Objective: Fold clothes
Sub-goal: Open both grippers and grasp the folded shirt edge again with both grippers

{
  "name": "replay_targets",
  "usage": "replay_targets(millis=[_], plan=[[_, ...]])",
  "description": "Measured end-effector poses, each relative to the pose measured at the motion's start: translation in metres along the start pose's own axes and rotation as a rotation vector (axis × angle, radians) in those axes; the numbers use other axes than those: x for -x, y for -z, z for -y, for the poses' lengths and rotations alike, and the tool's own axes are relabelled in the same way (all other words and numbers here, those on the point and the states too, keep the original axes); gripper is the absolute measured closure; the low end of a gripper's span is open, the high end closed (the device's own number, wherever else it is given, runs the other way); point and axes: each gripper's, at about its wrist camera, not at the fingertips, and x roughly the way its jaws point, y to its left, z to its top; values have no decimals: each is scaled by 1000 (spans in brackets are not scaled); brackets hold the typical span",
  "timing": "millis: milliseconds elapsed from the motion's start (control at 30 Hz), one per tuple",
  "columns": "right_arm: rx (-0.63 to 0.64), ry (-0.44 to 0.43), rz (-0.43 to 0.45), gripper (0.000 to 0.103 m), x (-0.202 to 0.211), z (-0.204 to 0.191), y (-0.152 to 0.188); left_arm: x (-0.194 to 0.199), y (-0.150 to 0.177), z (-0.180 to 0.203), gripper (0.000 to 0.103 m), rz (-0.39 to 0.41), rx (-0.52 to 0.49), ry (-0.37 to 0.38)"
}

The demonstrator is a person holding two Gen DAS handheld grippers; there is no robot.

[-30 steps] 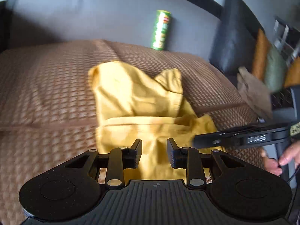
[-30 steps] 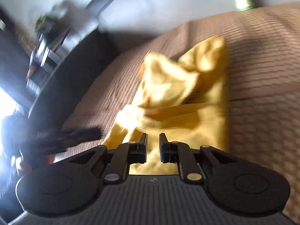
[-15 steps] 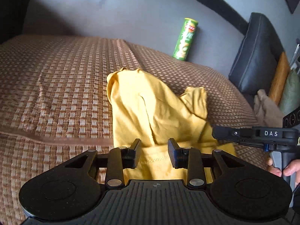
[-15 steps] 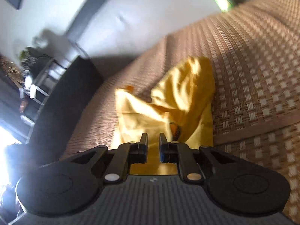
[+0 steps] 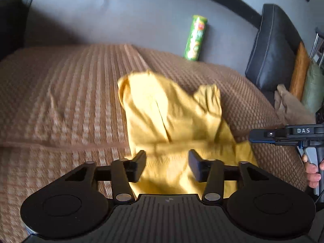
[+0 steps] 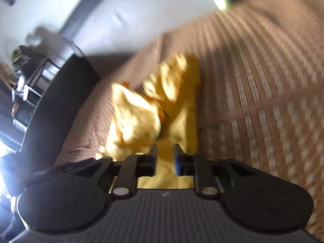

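Note:
A yellow garment [image 5: 172,117] lies crumpled and partly folded on the brown woven sofa cover [image 5: 60,105]. My left gripper [image 5: 167,164] hovers over its near hem; its jaws are opening and nothing sits between the pads. In the right wrist view the same garment [image 6: 145,111] is bunched ahead of my right gripper [image 6: 165,158], whose jaws are also opening, with only a narrow gap and no cloth pinched. The right gripper's body also shows at the right edge of the left wrist view, held by a hand [image 5: 312,168].
A green snack can [image 5: 195,38] leans against the grey sofa back [image 5: 121,20]. A black armrest [image 5: 271,46] and orange and green cushions [image 5: 307,81] lie to the right. A dark shelf unit [image 6: 26,85] stands beyond the sofa's end.
Both grippers' jaws have spread wider, the left one most. Both views have shifted across the sofa, and the garment now sits a little farther from the fingers.

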Motion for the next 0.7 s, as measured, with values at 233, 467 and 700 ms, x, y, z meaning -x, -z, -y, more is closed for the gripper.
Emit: replay_targets(millis=[233,467,700], plan=[[60,113,72,48,-16,-6,-73,-50,-68,-11,26,-7,20,-80],[25,214,7,46,-83,17,-120,-109,-94,-27,26,-55,-24,-103],[24,219,-76,46,-113,30,-121,-144,-94,-23,24,-94,-102,-96]])
